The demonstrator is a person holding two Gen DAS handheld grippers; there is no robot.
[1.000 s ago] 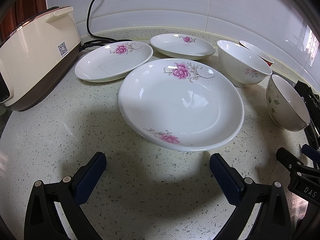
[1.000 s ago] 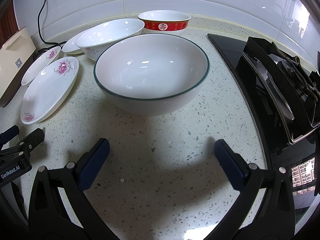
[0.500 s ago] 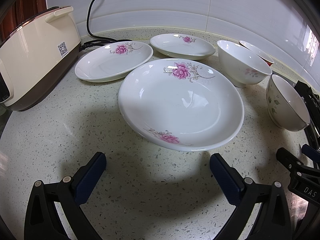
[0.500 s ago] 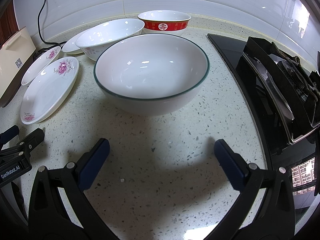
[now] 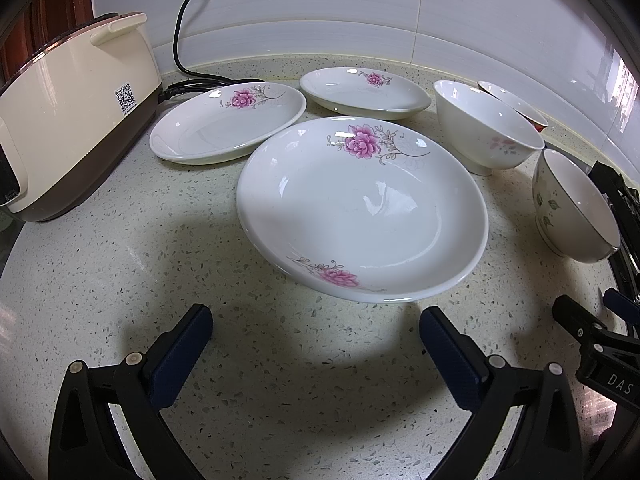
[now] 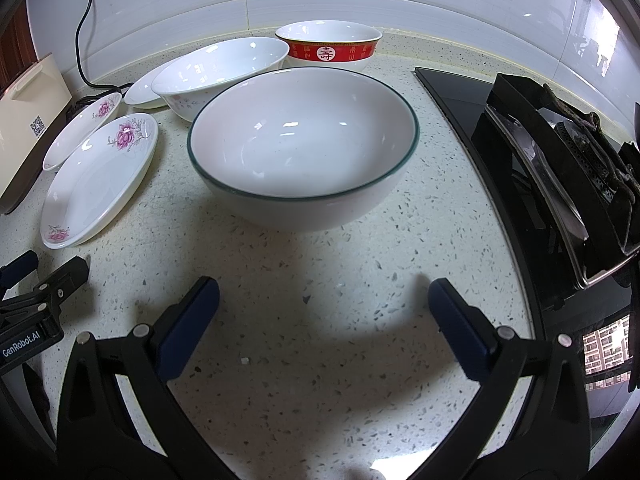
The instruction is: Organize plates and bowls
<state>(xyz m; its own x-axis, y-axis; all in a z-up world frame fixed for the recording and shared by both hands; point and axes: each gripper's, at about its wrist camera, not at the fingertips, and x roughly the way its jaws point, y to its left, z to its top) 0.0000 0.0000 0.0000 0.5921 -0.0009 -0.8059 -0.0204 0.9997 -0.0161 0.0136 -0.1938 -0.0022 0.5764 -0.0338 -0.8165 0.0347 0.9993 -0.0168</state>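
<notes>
Evidently nothing has shifted since the earlier frames: both grippers sit where they were and every dish keeps its place on the speckled desk (image 5: 100, 288).

The left gripper (image 5: 316, 330) hovers low over the desk with its jaws spread wide and empty, just short of the near rim of the large floral plate (image 5: 362, 210). This plate is white and shallow, with a pink flower and a grey sprig at its far rim and a smaller pink spray at its near rim. Two smaller plates of the same pattern lie behind it, the left plate (image 5: 228, 126) near the cream appliance (image 5: 72, 116) and the far plate (image 5: 364, 90) close to the wall.

The right gripper (image 6: 324, 300) likewise has its jaws released and grasps nothing, standing apart from the green-rimmed bowl (image 6: 304, 152) in front of it. That bowl is white, deep and upright, edged with a thin dark-green line. Behind it stand a white bowl (image 6: 220, 66) with faint pink marks and a red-banded bowl (image 6: 328, 46). The black stove (image 6: 560, 168) lies to the right.
</notes>
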